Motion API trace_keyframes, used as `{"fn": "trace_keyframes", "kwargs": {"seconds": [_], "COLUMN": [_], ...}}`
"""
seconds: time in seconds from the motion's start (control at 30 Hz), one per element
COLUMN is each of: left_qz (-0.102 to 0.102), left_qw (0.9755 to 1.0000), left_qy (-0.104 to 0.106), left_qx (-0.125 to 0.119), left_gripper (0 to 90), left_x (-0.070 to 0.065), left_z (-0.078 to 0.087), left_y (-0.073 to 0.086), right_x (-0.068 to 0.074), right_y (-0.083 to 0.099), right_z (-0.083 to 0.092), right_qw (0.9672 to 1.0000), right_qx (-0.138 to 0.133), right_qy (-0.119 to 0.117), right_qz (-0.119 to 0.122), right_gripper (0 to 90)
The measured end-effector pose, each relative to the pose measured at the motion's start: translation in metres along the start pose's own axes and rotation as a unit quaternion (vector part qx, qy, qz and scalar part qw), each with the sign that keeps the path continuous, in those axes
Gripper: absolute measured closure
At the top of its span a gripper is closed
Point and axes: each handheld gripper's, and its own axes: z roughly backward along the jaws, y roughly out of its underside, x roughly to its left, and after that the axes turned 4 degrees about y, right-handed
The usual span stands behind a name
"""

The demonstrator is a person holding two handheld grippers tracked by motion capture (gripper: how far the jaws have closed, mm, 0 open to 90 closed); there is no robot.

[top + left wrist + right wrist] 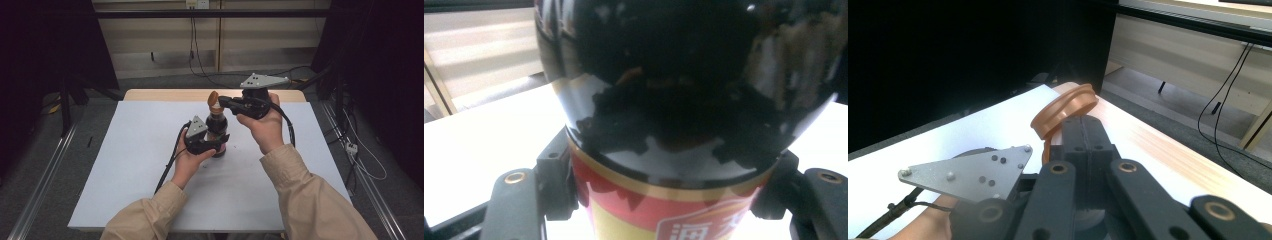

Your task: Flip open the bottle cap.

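A dark glass bottle (217, 126) with a red and yellow label (664, 210) stands upright on the white table sheet (140, 150). My left gripper (219, 145) is shut on the bottle's lower body, one black pad on each side (555, 182). The bottle's brown flip cap (213, 98) is tilted open at the top. My right gripper (221, 102) reaches in from the right at neck height, its jaws pressed together on the base of the cap lid (1065, 107). In the right gripper view, the left gripper's grey plate (968, 175) lies just below.
The sheet covers a wooden table whose bare far edge (165, 94) shows. Black cables (200, 60) hang from the wall and run over the floor behind. Metal rails (45, 175) flank the table. Both cables trail back toward the sleeves (310, 200).
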Motion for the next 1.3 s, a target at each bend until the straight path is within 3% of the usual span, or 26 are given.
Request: {"fn": "trace_keyframes", "kwargs": {"seconds": [1.3], "left_qz": [0.002], "left_qw": [1.0], "left_qy": [-0.002], "left_qx": [-0.002], "left_gripper": [30.3], "left_x": [-0.0009], "left_z": [-0.0003], "left_y": [0.0002], "right_x": [0.0038], "right_y": [-0.0042], "right_z": [-0.005], "right_qw": [1.0], "right_qx": [-0.002], "right_qy": [-0.004], "right_qz": [0.0], "right_gripper": [90.0]}}
